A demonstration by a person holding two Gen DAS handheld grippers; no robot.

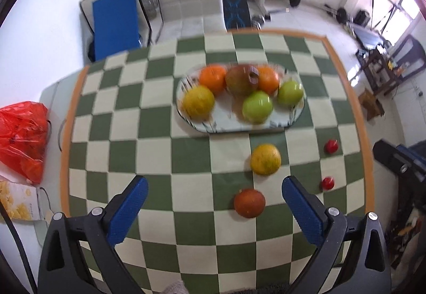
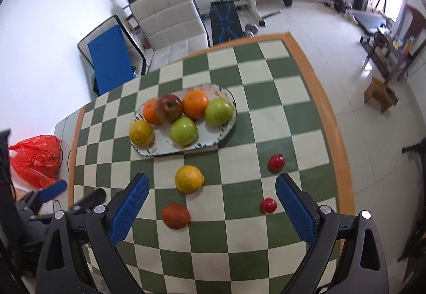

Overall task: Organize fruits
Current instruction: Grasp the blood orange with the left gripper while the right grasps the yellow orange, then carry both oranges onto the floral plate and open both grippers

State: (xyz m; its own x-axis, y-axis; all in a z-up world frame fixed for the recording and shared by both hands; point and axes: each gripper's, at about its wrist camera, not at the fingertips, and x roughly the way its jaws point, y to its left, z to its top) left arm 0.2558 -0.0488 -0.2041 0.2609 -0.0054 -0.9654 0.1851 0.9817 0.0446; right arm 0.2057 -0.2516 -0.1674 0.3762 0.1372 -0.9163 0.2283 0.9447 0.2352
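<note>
both claws wide and empty, left gripper point(image 1: 214, 192) and right gripper point(image 2: 211, 188); yellow citrus point(image 2: 189, 178) just below plate point(image 2: 149, 151), likely firm, rounded, slippery: grip across middle.

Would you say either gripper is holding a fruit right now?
No: the left gripper and right gripper both hang open and empty above the checkered table.

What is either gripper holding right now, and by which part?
Nothing is held. The left gripper and right gripper are both open and empty above the checkered table; the fruits lie untouched.
</note>
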